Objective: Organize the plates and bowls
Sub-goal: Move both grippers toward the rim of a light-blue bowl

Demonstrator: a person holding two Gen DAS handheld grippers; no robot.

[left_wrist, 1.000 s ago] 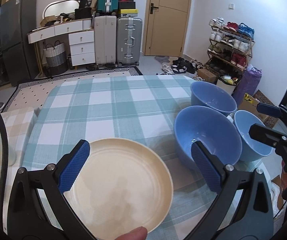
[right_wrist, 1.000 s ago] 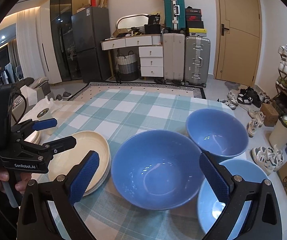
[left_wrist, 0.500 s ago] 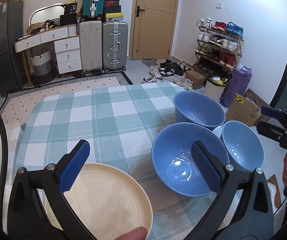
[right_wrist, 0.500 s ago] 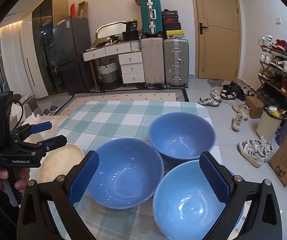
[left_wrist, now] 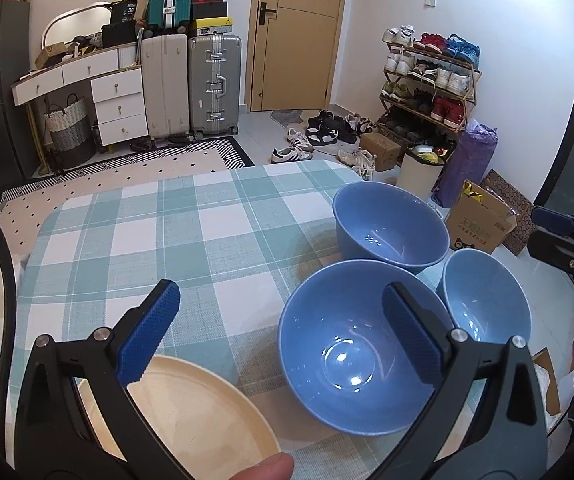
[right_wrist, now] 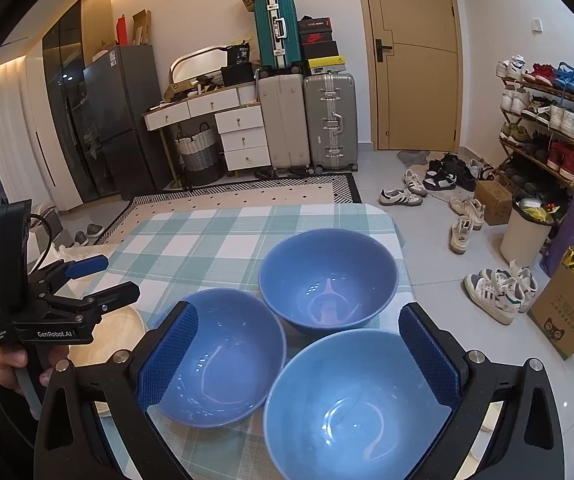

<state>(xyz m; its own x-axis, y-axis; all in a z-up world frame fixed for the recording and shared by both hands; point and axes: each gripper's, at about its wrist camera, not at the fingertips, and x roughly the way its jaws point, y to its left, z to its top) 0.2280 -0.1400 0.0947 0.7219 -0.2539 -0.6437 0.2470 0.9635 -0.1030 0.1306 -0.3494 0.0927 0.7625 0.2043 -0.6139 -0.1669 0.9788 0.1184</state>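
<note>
Both pairs of fingers are spread wide and hold nothing. The left gripper (left_wrist: 277,330) has drawn back and swung right since a second ago, so the cream plate (left_wrist: 191,412) now sits at its near left. The right gripper (right_wrist: 299,354) has pulled back over the nearest of three blue bowls (right_wrist: 351,404), clustered at the tabletop's (left_wrist: 127,232) right. Sorting has not begun, I'd judge.
</note>
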